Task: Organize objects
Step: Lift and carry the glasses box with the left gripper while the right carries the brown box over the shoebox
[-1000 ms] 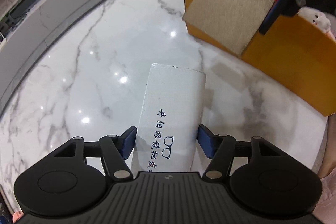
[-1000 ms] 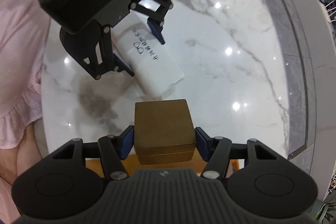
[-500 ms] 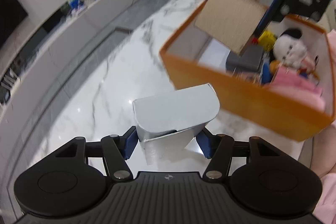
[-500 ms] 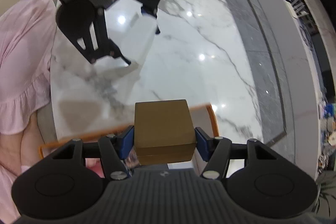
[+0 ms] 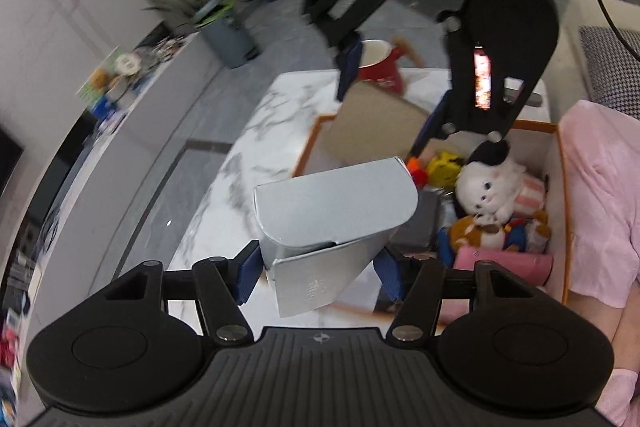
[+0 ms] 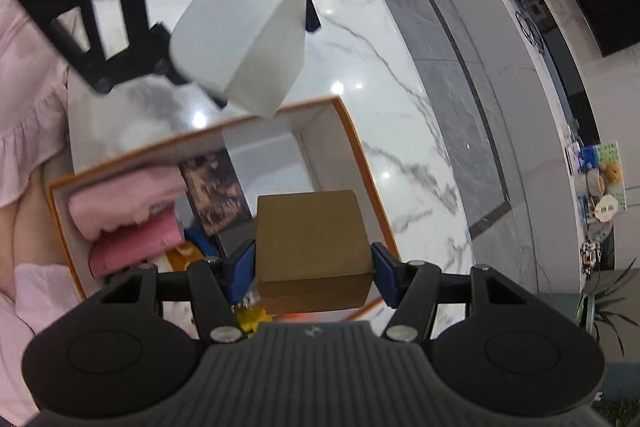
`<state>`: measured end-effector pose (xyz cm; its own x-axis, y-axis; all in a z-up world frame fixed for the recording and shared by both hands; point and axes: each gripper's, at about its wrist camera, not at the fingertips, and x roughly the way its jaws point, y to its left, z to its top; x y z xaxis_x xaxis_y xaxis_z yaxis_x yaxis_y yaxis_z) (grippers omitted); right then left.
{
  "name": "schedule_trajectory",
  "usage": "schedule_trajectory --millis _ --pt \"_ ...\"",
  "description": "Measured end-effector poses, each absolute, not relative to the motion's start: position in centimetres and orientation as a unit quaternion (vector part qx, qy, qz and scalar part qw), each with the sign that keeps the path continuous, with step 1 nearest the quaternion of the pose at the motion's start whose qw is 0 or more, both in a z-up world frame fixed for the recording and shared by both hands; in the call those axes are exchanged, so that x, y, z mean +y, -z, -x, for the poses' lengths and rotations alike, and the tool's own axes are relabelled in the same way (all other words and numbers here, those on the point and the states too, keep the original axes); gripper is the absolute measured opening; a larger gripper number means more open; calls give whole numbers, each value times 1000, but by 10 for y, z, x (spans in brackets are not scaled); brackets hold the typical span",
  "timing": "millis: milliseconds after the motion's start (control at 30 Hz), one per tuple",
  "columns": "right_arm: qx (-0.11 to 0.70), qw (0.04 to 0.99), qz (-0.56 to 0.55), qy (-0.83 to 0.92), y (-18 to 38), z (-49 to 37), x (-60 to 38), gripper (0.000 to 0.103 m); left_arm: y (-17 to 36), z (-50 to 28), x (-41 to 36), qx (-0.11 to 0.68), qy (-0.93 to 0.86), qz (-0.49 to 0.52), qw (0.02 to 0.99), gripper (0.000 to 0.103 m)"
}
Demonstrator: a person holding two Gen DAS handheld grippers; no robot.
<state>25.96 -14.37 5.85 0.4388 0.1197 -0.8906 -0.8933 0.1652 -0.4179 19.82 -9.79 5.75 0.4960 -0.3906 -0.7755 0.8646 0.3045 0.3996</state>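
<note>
Left tool (image 5: 318,273) pinches white case (image 5: 332,211) — long axis tilted downward toward orange box (image 6: 352,135); right tool (image 6: 312,273) pinches brown box (image 6: 310,239).

Bright indoor light from above; round glare spots on the glossy counter (image 6: 372,115). Heavy fisheye bending at the edges, dark corners. Motion blur smears the left-wrist background and the white box (image 6: 244,39). Soft shadow on the counter under that box.
</note>
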Motion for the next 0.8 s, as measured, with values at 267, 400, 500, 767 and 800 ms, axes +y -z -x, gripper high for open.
schedule_trajectory --millis 267,400,500,767,800 --pt "376 670 528 -362 -29 -269 -179 62 1 -220 -149 325 425 -467 704 69" --pt "375 676 520 -364 -18 -277 -186 62 27 -235 -161 351 423 -479 684 69" --pt "370 680 515 -367 -10 -284 -188 62 39 -246 -165 367 421 -491 668 69" --pt "365 678 515 -376 10 -301 -190 62 61 -273 -169 393 429 -478 658 69" --pt "366 676 517 -376 12 -303 -190 62 62 -277 -170 393 431 -471 661 69"
